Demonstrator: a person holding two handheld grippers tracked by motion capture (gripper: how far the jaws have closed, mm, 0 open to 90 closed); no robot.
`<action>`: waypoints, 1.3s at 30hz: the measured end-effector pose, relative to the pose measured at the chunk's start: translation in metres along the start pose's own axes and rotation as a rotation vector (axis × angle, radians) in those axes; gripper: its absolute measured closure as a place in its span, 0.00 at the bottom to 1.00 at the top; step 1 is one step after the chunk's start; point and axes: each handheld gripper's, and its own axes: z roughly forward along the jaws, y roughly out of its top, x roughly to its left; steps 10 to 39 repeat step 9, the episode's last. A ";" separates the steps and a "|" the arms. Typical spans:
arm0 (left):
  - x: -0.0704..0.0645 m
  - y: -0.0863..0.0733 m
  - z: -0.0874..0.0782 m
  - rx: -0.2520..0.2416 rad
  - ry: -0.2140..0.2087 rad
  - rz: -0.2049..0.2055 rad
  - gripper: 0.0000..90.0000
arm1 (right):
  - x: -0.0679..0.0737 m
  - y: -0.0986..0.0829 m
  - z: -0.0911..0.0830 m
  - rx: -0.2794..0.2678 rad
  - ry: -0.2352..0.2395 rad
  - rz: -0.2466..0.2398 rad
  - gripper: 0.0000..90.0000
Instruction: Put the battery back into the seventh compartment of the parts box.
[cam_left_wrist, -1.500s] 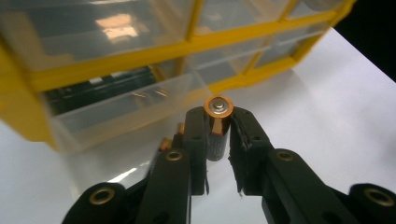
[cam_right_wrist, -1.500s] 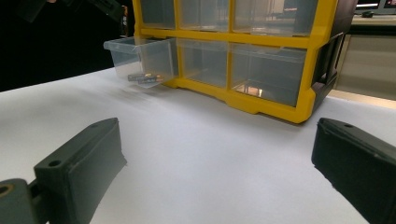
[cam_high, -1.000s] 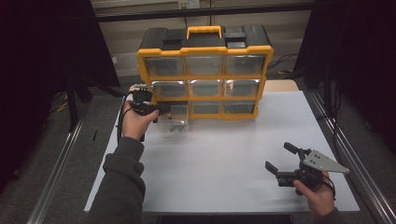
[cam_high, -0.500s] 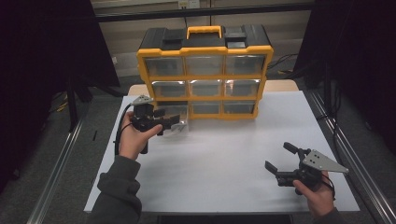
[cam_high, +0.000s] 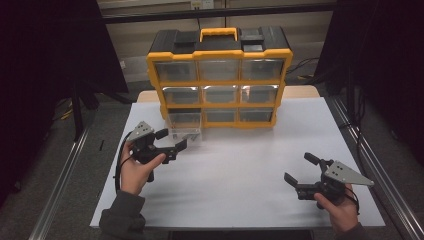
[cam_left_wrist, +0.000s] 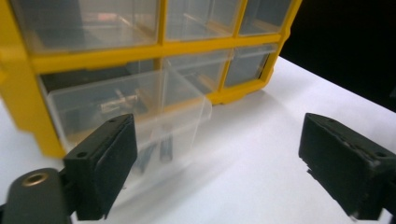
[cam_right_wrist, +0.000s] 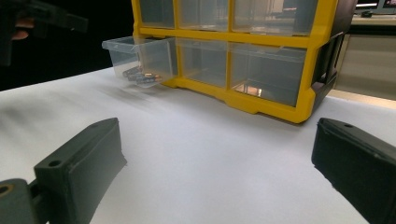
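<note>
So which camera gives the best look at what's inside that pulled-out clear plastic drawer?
The right claw view: small metal parts lie sharp in the clear plastic drawer. The left claw view blurs them; the high view shows them tiny.

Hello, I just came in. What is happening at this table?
A person holds a gripper in each hand at a white table. A yellow organizer with clear drawers stands at the back. Its bottom-left drawer is pulled out, with small parts inside. The left gripper hovers open just in front of that drawer. The right gripper waits open near the table's front, holding nothing.
</note>
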 end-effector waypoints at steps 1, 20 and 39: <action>0.000 -0.006 -0.004 -0.006 0.005 0.003 0.13 | 0.000 0.000 0.000 -0.001 -0.002 -0.001 0.02; 0.006 -0.046 -0.032 -0.066 0.049 -0.009 0.06 | 0.000 -0.001 0.001 0.011 -0.003 -0.009 0.02; 0.006 -0.046 -0.032 -0.066 0.049 -0.009 0.06 | 0.000 -0.001 0.001 0.011 -0.003 -0.009 0.02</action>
